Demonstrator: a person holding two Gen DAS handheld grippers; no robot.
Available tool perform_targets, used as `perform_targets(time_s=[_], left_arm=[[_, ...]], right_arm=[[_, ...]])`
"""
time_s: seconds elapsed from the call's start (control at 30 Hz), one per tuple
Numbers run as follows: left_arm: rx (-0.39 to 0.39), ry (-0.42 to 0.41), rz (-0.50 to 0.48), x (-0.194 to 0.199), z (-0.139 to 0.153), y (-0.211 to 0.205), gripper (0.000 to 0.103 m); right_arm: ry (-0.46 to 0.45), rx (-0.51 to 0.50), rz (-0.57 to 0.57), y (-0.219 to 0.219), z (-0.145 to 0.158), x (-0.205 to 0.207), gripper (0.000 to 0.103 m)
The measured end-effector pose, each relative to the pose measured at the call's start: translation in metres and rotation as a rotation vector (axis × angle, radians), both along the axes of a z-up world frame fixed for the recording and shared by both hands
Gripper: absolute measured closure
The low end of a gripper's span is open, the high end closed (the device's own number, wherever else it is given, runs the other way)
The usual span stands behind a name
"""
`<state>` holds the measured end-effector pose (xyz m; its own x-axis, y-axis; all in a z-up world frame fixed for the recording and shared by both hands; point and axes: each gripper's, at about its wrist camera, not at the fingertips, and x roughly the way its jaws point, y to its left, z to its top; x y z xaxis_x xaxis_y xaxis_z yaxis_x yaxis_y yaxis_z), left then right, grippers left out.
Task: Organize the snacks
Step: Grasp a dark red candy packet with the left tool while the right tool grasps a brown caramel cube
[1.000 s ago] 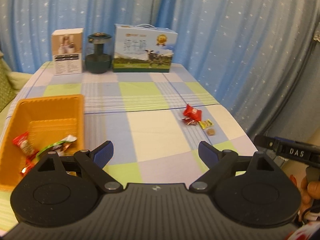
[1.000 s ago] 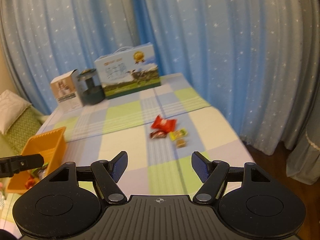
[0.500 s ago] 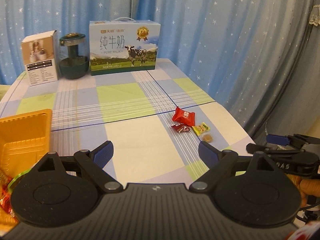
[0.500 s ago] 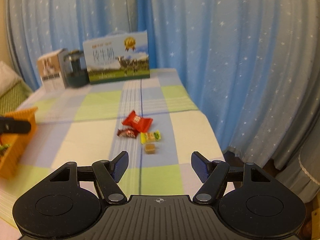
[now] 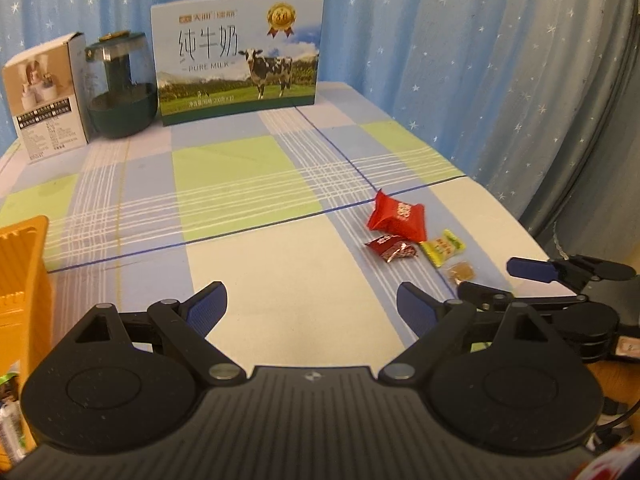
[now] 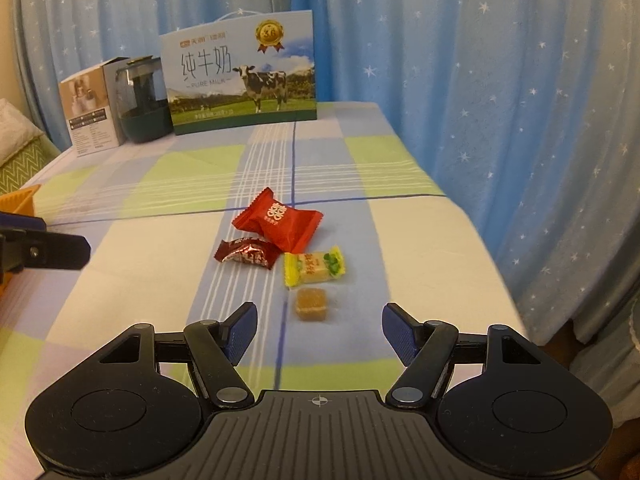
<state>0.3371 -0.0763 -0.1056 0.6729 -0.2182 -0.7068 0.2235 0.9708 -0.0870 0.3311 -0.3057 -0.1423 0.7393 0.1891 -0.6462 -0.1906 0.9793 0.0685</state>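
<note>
Left wrist view: we see left gripper [image 5: 312, 306] spread wide, holding nothing, above checked tablecloth [image 5: 240, 184]. Orange plastic basket [image 5: 22, 276] at left edge, perhaps wrappers inside.

Right wrist view: right gripper [image 6: 319, 330] spread wide, holding nothing. 4 snacks near: red foil packet [image 6: 282, 222], dark red candy [image 6: 247, 254], yellow wrapped candy [image 6: 314, 267], brown clear-wrapped cube [image 6: 311, 304] between fingertips.
</note>
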Motion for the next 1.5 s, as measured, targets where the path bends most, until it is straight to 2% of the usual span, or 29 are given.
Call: perform_targets(time_s=[0.07, 0.2, 0.27, 0.33, 0.37, 0.57, 0.83, 0.9, 1.03, 1.17, 1.33, 1.43, 1.5], left_arm=[[0.002, 0.007, 0.001, 0.005, -0.007, 0.0, 0.012], [-0.003, 0.024, 0.004, 0.012, -0.019, 0.001, 0.012], [-0.006, 0.03, 0.007, 0.014, -0.023, 0.0, 0.012], [-0.01, 0.034, 0.005, 0.017, -0.025, -0.001, 0.012], [-0.012, 0.035, 0.003, 0.018, -0.026, -0.002, 0.012], [-0.011, 0.016, -0.033, 0.024, -0.027, -0.014, 0.012], [-0.004, -0.017, -0.108, 0.043, -0.036, -0.036, 0.014], [0.012, -0.029, -0.143, 0.05, -0.04, -0.044, 0.02], [0.038, -0.04, -0.222, 0.063, -0.047, -0.059, 0.026], [0.052, -0.05, -0.296, 0.073, -0.057, -0.072, 0.038], [0.066, -0.074, -0.356, 0.081, -0.062, -0.083, 0.043], [0.068, -0.057, -0.382, 0.084, -0.067, -0.087, 0.056], [0.058, -0.049, -0.379, 0.082, -0.065, -0.086, 0.073]], right_arm=[[-0.002, -0.001, -0.007, 0.005, -0.007, 0.008, 0.044], [-0.013, -0.018, -0.041, 0.009, -0.017, 0.017, 0.049], [-0.026, -0.035, -0.047, 0.011, -0.018, 0.017, 0.056], [-0.031, -0.034, -0.053, 0.01, -0.019, 0.016, 0.058], [-0.033, -0.042, -0.056, 0.01, -0.019, 0.016, 0.064], [-0.027, -0.028, -0.059, 0.005, -0.017, 0.012, 0.07], [-0.053, 0.007, -0.082, -0.006, -0.008, 0.007, 0.072], [-0.059, 0.011, -0.082, -0.008, -0.006, 0.008, 0.072], [-0.059, 0.021, -0.094, -0.014, -0.006, 0.009, 0.072], [-0.053, 0.022, -0.101, -0.016, -0.008, 0.009, 0.072], [-0.046, 0.027, -0.107, -0.018, -0.011, 0.01, 0.072], [-0.045, 0.03, -0.11, -0.019, -0.01, 0.01, 0.072], [-0.046, 0.034, -0.111, -0.018, -0.009, 0.01, 0.072]])
